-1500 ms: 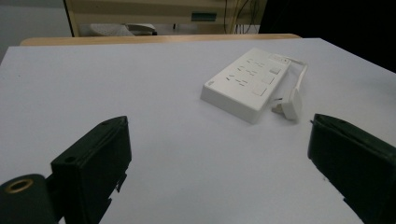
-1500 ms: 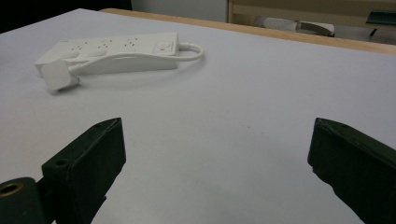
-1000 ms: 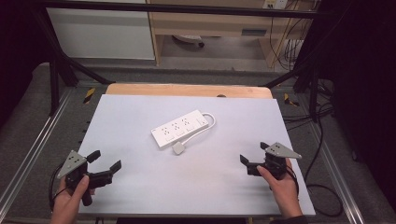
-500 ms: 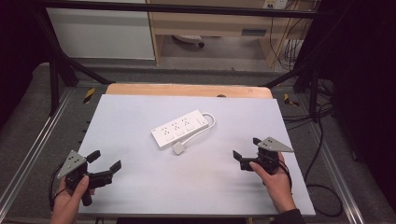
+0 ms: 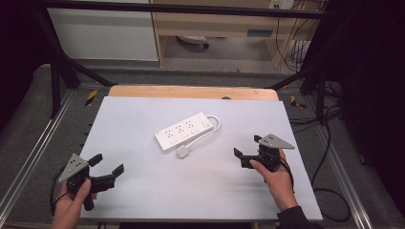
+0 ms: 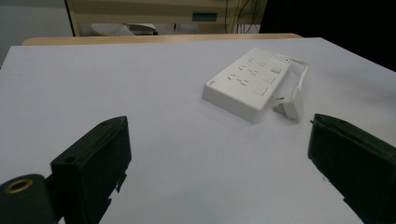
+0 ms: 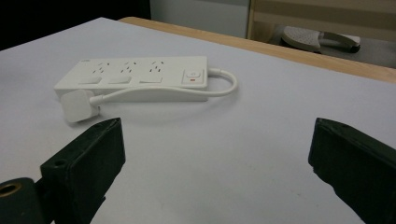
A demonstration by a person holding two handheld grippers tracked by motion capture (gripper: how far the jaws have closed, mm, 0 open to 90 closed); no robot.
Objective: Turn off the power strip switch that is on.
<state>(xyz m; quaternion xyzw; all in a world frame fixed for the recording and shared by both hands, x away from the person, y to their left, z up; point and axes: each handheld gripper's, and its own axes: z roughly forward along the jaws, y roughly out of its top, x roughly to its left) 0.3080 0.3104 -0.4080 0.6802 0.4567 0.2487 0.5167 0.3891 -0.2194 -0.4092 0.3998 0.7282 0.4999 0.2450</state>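
1. Flat white plastic power strip [image 5: 185,130] w/ three socket groups lies on the pale grey table top [image 5: 143,191], roughly mid-table, a bit toward the far edge, set diagonally: switch end toward the far-right corner, other end toward the near-left corner.
2. Its short white cord [image 5: 210,132] loops out of the switch end and runs back along the strip's near side, ending in a white square plug [image 5: 182,151] lying on the table just beside the strip, on the near side.
3. Right gripper view: red mark on the strip's rocker switch [image 7: 193,76]; the plug [image 7: 77,105] sits in front of the strip's other end.
4. Left gripper [image 5: 106,171]: black two-jaw tool w/ grey triangular plate, held by the person's left hand [image 5: 71,202] at the near-left corner. Jaws spread wide, nothing between them, pointing toward the strip, well apart from it.
5. Right gripper [image 5: 241,158]: same kind, in the right hand [image 5: 277,179], near the right edge. Jaws also wide apart, holding nothing, aimed at the strip and plug; near them, not touching.
6. Bare wooden strip [image 5: 191,92] runs along the table's far edge.
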